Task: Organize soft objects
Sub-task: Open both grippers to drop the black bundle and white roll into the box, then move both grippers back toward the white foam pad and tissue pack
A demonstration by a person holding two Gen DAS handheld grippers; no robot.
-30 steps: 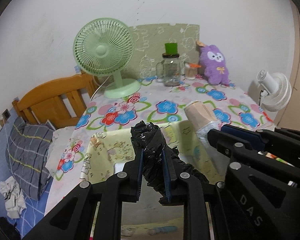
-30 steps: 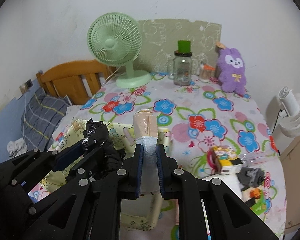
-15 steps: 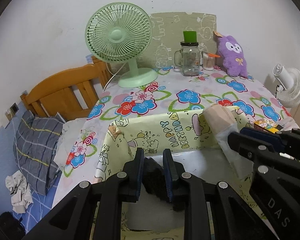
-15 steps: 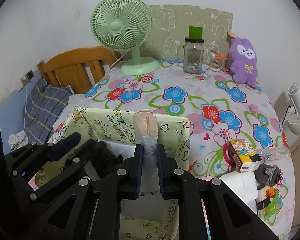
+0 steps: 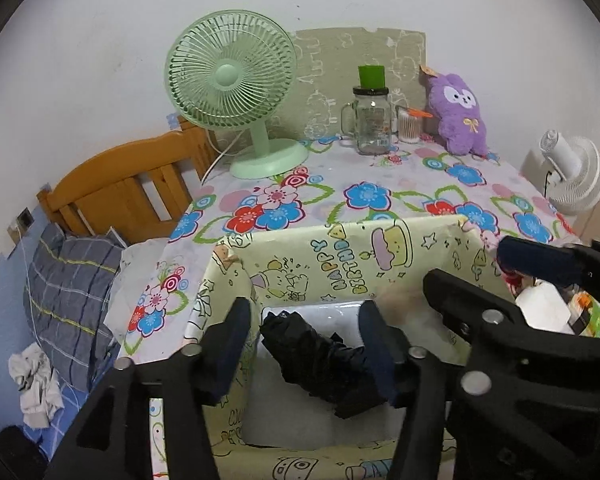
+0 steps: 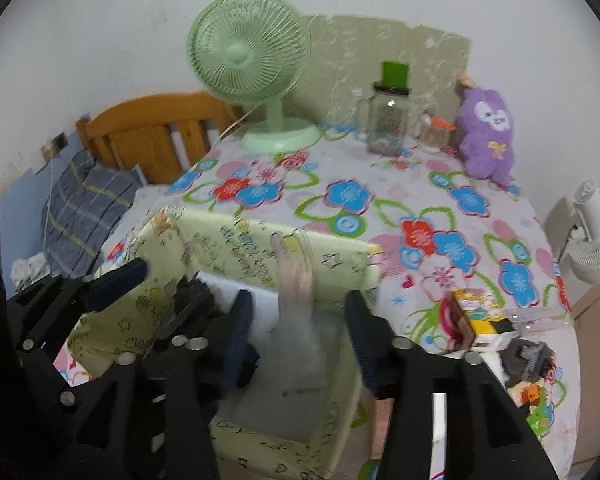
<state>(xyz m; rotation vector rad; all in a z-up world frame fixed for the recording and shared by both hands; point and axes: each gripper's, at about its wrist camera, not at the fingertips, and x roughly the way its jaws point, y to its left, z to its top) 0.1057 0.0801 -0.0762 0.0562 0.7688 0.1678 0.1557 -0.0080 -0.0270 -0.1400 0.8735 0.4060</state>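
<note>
A: Start at the fingers. How do they stand?

B: The left gripper (image 5: 302,344) has just been opening; its fingers (image 5: 228,344) stand apart over the yellow cartoon-print box (image 5: 340,256). The black rolled cloth (image 5: 320,356) lies between them on the box's white floor, and no pad presses on it, though the far end runs behind the right-hand finger.

A: And the other one?

B: The right gripper (image 6: 298,328) has also just been opening. Its fingers (image 6: 360,332) are spread, and the beige-and-white rolled cloth (image 6: 296,304) is between them, blurred, inside the same box (image 6: 236,244). Whether it touches the floor yet I cannot tell. It is clear of both pads.

A: So both soft things are in the box?

B: Yes, the black one toward the left side, the pale one toward the right side.

A: What lies around it?

B: The box sits at the near edge of the desk (image 5: 400,176) with its flowered cloth. Just to the right of the box are a small yellow carton (image 6: 480,316) and some dark clutter. At the far edge stand a green fan (image 5: 236,88), a glass jar (image 5: 372,120) with a green top, and a purple plush toy (image 5: 460,116). A wooden headboard (image 5: 120,196) and a checked pillow (image 5: 68,292) are to the left, a white fan (image 5: 576,176) to the right.
</note>
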